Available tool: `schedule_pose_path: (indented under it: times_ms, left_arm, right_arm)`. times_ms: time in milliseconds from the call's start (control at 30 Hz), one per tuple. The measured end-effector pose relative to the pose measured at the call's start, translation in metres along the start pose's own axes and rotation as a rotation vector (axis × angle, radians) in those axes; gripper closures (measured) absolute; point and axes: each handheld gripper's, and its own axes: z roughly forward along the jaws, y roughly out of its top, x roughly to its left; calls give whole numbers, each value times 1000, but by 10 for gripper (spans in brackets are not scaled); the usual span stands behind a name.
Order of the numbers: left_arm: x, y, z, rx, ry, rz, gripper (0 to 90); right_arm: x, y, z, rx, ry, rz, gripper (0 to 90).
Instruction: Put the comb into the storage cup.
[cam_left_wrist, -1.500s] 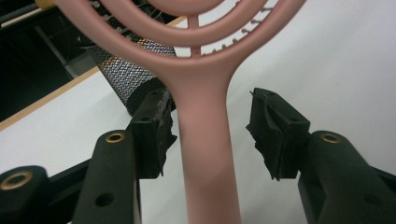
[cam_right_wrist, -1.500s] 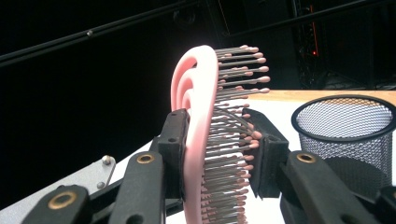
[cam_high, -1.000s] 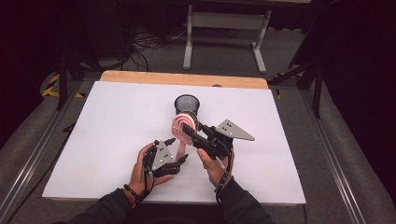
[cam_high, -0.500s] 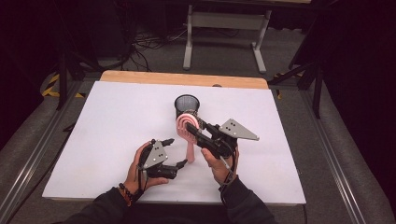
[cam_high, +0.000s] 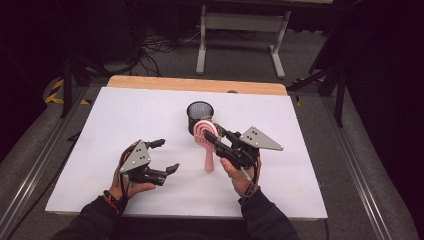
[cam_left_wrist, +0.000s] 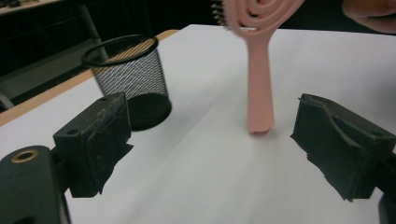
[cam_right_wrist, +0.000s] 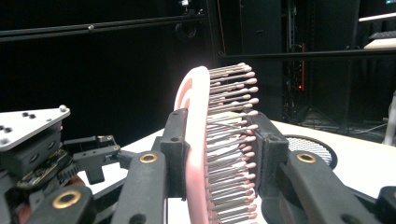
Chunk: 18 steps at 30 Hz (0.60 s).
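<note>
The right gripper clamps the pink hairbrush's head beside the mesh cup; the left gripper, jaws just opening, stands empty above the surface.

We see a pale pink hairbrush clamped in the black right gripper, its bristles grey-brown with pink tips, and a raised spiral pattern on its pink head. Just beyond that gripper stands a black mesh cup, its wall a fine criss-cross weave. The left gripper is black too, topped by a grey plate dotted with dark holes. Under both lies a white table, edged in light wood beyond the cup.
</note>
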Motion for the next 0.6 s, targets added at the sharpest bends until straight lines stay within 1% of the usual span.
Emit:
schedule_pose_path:
  times_ms: [33,67,133,200,300,400,433,600]
  left_arm:
    - [3,-1,-2,0,7,2,116]
    - [5,-2,-5,10,12,3,115]
    - [8,-5,-8,7,8,3,106]
    - [9,-7,-13,21,5,19,96]
    - [11,-12,-20,24,-7,38,89]
    - [13,-17,-26,34,0,40,82]
    - [14,-19,-29,35,2,34,82]
    - [17,-27,-41,42,2,34,80]
  right_arm:
    - [0,0,-1,-1,0,-5,635]
    - [-1,1,-1,-1,-1,-8,635]
    - [-1,1,-2,-2,-1,-10,635]
    - [-2,2,-2,-3,-2,-15,635]
    - [-3,2,-4,-2,-4,-21,635]
    - [-4,3,-6,-6,-8,-22,635]
    - [-5,3,-6,-6,-8,-24,636]
    - [-7,4,-9,-9,-15,-23,635]
